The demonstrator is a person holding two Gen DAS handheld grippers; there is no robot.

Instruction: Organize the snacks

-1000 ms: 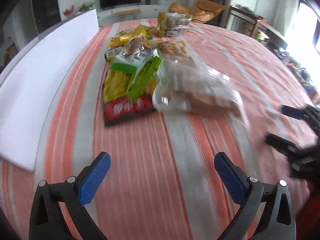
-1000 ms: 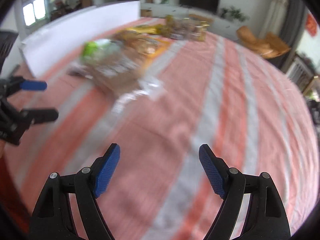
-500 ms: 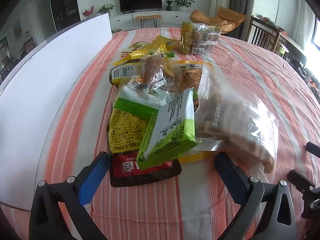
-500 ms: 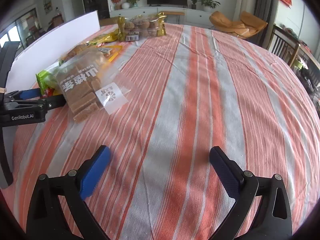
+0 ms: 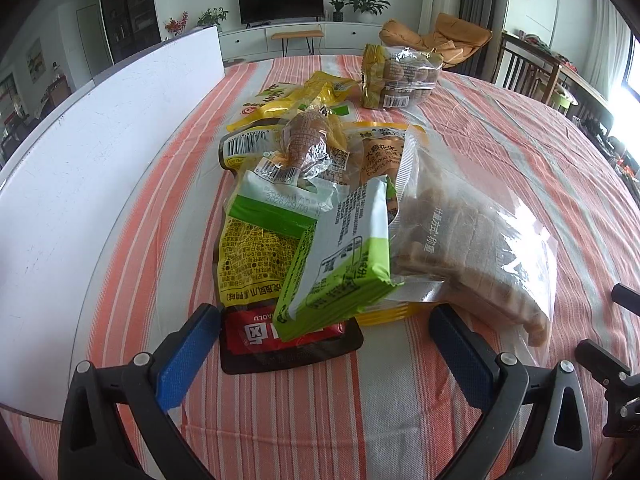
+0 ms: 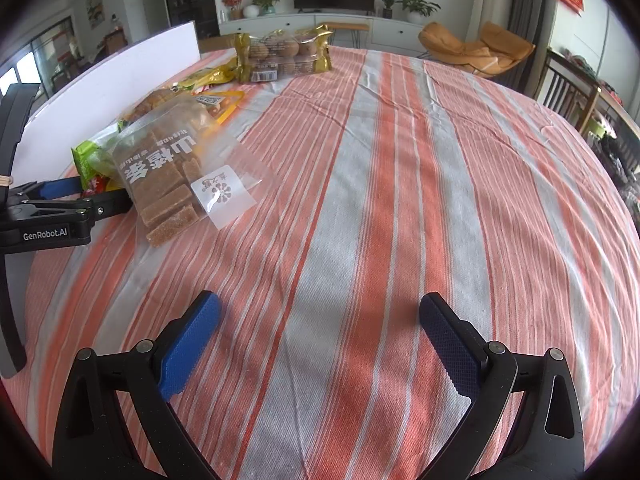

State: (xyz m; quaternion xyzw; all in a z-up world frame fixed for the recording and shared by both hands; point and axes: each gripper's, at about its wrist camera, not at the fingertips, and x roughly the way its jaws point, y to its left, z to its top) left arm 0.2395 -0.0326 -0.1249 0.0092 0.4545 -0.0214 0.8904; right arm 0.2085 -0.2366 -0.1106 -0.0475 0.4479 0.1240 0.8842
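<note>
A heap of snack packets was spread over a table covered in a woven cloth [image 6: 360,208] of orange, white and grey stripes. Nearest the left gripper [image 5: 324,352], a flat red and black packet [image 5: 288,340] lay on the cloth, its near edge between the two blue ribbed pads. The jaws were held wide apart and nothing was gripped; whether the left pad touched the packet could not be told. A glossy green and white pouch [image 5: 344,264] was tilted across the red packet, and a crinkled yellow packet [image 5: 252,256] printed with black text was tucked under it to the left. To the right, a clear plastic bag [image 5: 480,248] of brown rectangular blocks was slumped against the heap. Farther back, a transparent wrapper around a brown roll [image 5: 308,144] was seen among yellow packets, and at the far end a clear pack of round brown balls [image 5: 400,76] with gold ends stood apart from the rest. A smooth white board [image 5: 92,160] stood along the left side of the table.

The right gripper [image 6: 320,340] was held over bare cloth, well to the right of the heap, its jaws fully spread and empty.
</note>
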